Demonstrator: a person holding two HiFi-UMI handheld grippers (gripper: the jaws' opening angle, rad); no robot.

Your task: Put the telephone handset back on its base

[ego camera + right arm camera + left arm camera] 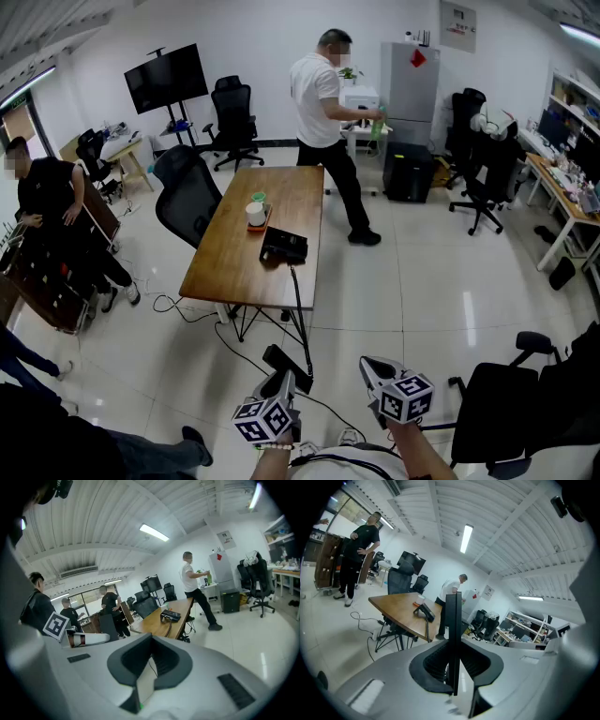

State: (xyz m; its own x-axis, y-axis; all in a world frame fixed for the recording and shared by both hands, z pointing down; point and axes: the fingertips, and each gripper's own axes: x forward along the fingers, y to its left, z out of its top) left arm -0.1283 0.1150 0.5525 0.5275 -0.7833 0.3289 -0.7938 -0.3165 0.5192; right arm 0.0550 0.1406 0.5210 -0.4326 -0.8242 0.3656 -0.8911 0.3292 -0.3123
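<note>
Person in black (42,197): stood at the far left of the room
Office chair (187,199): black, drawn up to the left side of the wooden table (225,267)
White cylinder (255,214): upright on a small orange tray (265,226), mid-table
Left gripper (284,373): low in the head view, jaws clamped on the black handset (287,360), which showed edge-on between them in the left gripper view
Handset: off the telephone base (283,246), held over the floor just short of the table's near end
Telephone base: black, on the table toward its right edge, well apart from the handset
Cord (298,319): ran from the base over the table's near end down to the handset
Right gripper (372,367): just beside the left one, jaws together, nothing between them
Person in white shirt (323,103): beyond the table's far right corner, arm out to the right
</note>
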